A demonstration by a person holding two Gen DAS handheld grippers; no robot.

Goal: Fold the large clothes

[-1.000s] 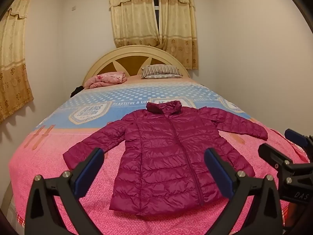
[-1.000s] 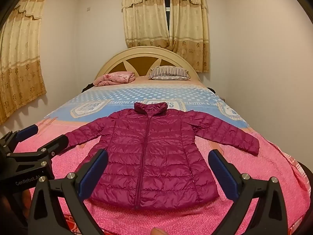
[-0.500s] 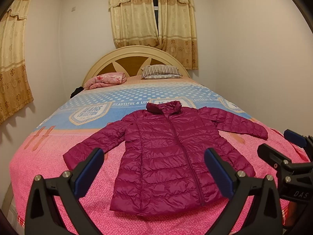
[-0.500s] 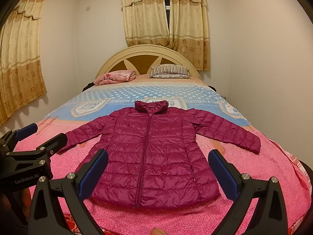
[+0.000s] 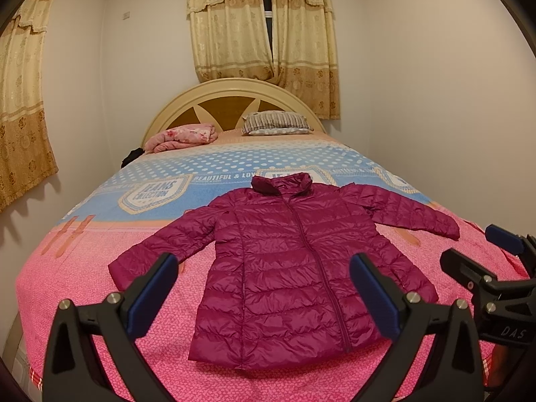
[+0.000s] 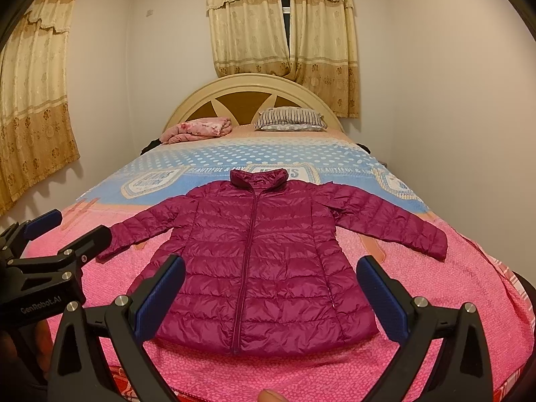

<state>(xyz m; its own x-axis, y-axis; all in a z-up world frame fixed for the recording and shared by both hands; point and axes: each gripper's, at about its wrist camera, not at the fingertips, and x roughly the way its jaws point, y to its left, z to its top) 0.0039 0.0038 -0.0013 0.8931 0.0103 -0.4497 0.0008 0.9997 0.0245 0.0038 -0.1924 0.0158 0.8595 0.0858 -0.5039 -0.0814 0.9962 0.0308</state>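
Note:
A magenta quilted puffer jacket [image 5: 288, 261] lies flat and zipped on the bed, collar toward the headboard, both sleeves spread out; it also shows in the right wrist view [image 6: 261, 268]. My left gripper [image 5: 264, 288] is open and empty, held above the bed's foot in front of the jacket's hem. My right gripper [image 6: 271, 291] is open and empty, also short of the hem. The right gripper shows at the right edge of the left wrist view [image 5: 482, 251]; the left gripper shows at the left edge of the right wrist view [image 6: 63, 231].
The bed [image 5: 83, 284] has a pink and blue cover. A folded pink blanket [image 5: 181, 137] and a striped pillow [image 5: 274, 122] lie by the headboard [image 5: 231, 100]. Walls stand close on the right. Curtains [image 5: 261, 23] hang behind.
Nearly nothing has changed; both grippers stay open and the views shift only very slightly.

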